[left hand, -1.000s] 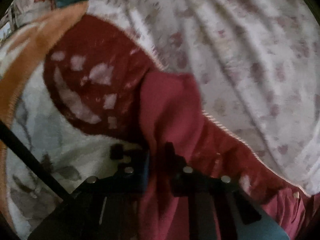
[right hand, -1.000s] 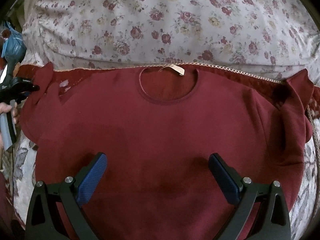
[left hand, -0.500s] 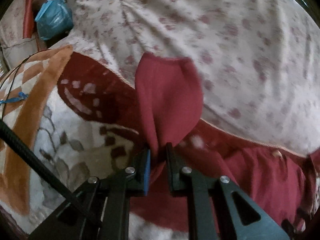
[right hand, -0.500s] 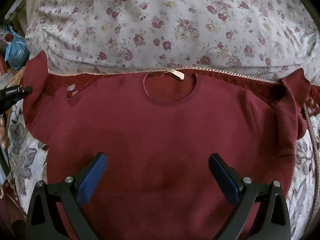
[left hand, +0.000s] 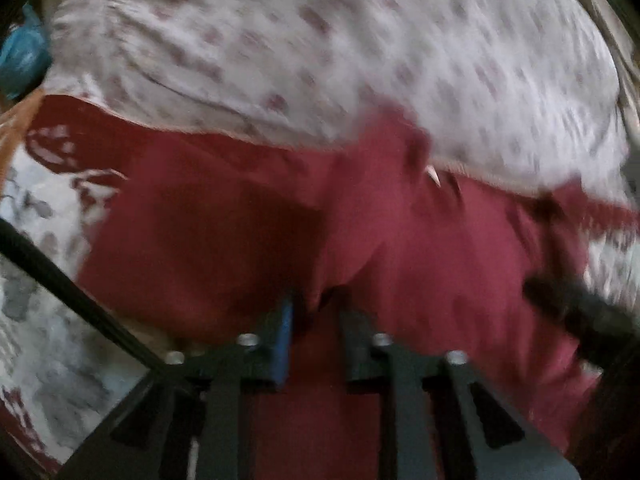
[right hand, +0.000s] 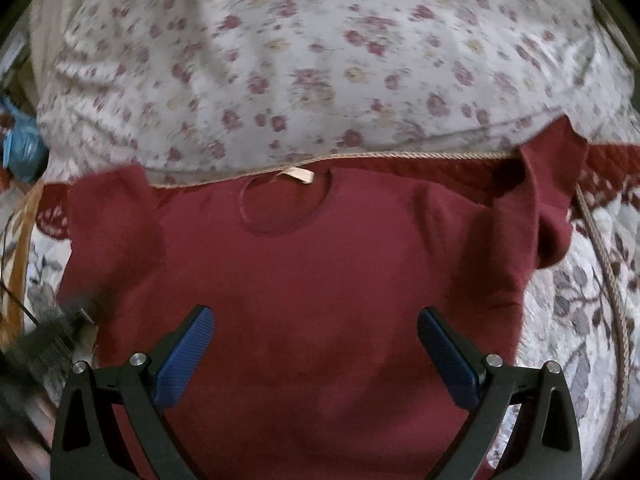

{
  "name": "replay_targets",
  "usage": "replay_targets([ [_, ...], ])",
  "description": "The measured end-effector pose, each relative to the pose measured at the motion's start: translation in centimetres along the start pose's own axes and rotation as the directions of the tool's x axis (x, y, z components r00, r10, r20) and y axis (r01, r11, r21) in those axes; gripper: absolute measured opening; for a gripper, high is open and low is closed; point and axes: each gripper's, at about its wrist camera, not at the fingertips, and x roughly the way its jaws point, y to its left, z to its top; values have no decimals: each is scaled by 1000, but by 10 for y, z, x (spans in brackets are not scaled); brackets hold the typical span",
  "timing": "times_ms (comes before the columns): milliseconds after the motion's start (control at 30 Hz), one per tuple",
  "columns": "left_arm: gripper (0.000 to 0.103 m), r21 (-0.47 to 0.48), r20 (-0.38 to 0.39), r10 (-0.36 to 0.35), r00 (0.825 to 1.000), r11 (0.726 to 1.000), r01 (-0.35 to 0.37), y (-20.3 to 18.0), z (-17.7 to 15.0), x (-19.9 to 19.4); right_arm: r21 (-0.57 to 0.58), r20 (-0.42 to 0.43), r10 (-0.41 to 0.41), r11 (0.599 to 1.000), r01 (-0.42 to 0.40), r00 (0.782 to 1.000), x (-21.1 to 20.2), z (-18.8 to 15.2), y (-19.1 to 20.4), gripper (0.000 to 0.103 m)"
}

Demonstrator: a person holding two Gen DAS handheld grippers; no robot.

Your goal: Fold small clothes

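A dark red shirt (right hand: 320,280) lies flat on the bed, neck hole and tan label (right hand: 298,175) toward the pillow. My left gripper (left hand: 316,308) is shut on the shirt's left sleeve (left hand: 372,208) and holds the cloth over the shirt body; this view is blurred. My right gripper (right hand: 316,344) is open and empty, hovering low over the shirt's lower middle. The right sleeve (right hand: 548,184) stands bunched at the shirt's right side. The left gripper shows as a dark blur at the lower left in the right wrist view (right hand: 44,344).
A floral pillow (right hand: 320,60) lies behind the shirt. A patterned blanket (right hand: 580,300) with a rope trim (right hand: 608,272) covers the bed. A blue bag (right hand: 20,148) sits at the far left. A black cable (left hand: 80,300) crosses the left wrist view.
My left gripper has carried the left sleeve to the right, over the shirt body. The right gripper has stayed open and shifted slightly right.
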Motion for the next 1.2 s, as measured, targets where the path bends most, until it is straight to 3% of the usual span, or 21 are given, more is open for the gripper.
replay_targets([
  [133, 55, 102, -6, 56, 998, 993, -55, -15, -9, -4, 52, -42, 62, 997, -60, 997, 5, 0, -11, 103],
  [167, 66, 86, -14, 40, 999, 996, -39, -9, -8, -12, 62, -48, 91, 994, -88, 995, 6, -1, -12, 103],
  [233, 73, 14, 9, 4, 1000, 1000, -4, 15, -5, -34, 82, -61, 146, 987, -140, 987, 10, 0, -11, 103],
  [300, 77, -51, 76, 66, 995, 997, -62, 42, -4, -58, 87, -67, 193, 979, -187, 979, 12, 2, -5, 101],
  [367, 78, -105, 126, 163, 979, 983, -150, 64, -3, -70, 71, -72, 228, 972, -223, 971, 17, 5, 5, 97],
  [433, 79, -176, 169, 276, 946, 953, -247, 89, -2, -76, 53, -92, 230, 973, -226, 969, 26, 5, 14, 85],
  [467, 79, -211, 175, 329, 928, 933, -291, 101, -3, -74, 40, -116, 227, 974, -224, 967, 33, 4, 20, 77],
  [533, 79, -256, 156, 373, 915, 909, -327, 120, -5, -65, 11, -167, 224, 974, -225, 960, 48, 1, 33, 73],
  [633, 79, -295, 100, 377, 921, 895, -334, 139, -7, -44, -72, -130, 162, 982, -172, 978, 57, -3, 48, 64],
  [667, 79, -309, 77, 367, 927, 893, -328, 145, -6, -38, -108, -113, 149, 981, -161, 982, 59, -2, 53, 44],
  [700, 79, -324, 67, 346, 936, 894, -308, 147, -6, -35, -144, -107, 140, 977, -154, 984, 63, -1, 59, 31],
  [733, 79, -333, 65, 333, 941, 896, -294, 149, -6, -34, -170, -93, 123, 976, -138, 988, 64, -1, 63, 28],
  [800, 79, -350, 64, 328, 942, 892, -287, 150, -8, -35, -216, -63, 111, 969, -122, 992, 62, 0, 67, 8],
  [967, 79, -367, 69, 328, 942, 887, -282, 151, -10, -37, -199, 31, 147, 970, -138, 989, 24, 16, 42, 6],
  [1067, 79, -351, 64, 333, 941, 890, -291, 147, -12, -36, -184, 128, 72, 982, -47, 989, -3, 30, 13, 6],
  [1133, 79, -338, 58, 326, 943, 896, -289, 144, -12, -34, -131, 144, 18, 991, 1, 989, -13, 39, -12, 6],
  [1200, 79, -313, 55, 322, 945, 904, -290, 138, -12, -33, -77, 165, -85, 992, 99, 983, -18, 46, -39, 6],
])
